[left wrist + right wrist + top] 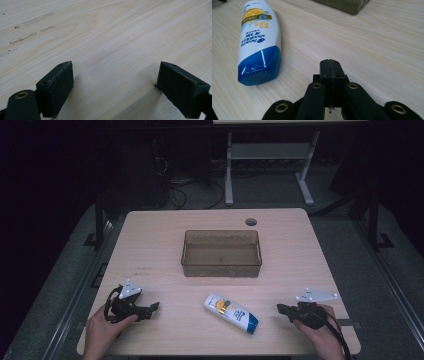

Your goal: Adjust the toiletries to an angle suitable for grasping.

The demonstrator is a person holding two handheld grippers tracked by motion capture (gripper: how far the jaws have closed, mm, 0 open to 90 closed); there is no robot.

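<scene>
With the right gripper [329, 65] jaws pressed together on nothing and the left gripper [115, 85] jaws spread wide and empty, you risk nudging the shampoo bottle [231, 313], lying flat on the surface [150, 245] between them near the bin [221, 253], into a roll unless you open first.

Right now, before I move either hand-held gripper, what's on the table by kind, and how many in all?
Shampoo bottle, white with a blue cap, lying on its side: 1
Clear brownish bin, nothing inside: 1
Hand-held gripper, left open, right shut: 2
Total: 4
</scene>
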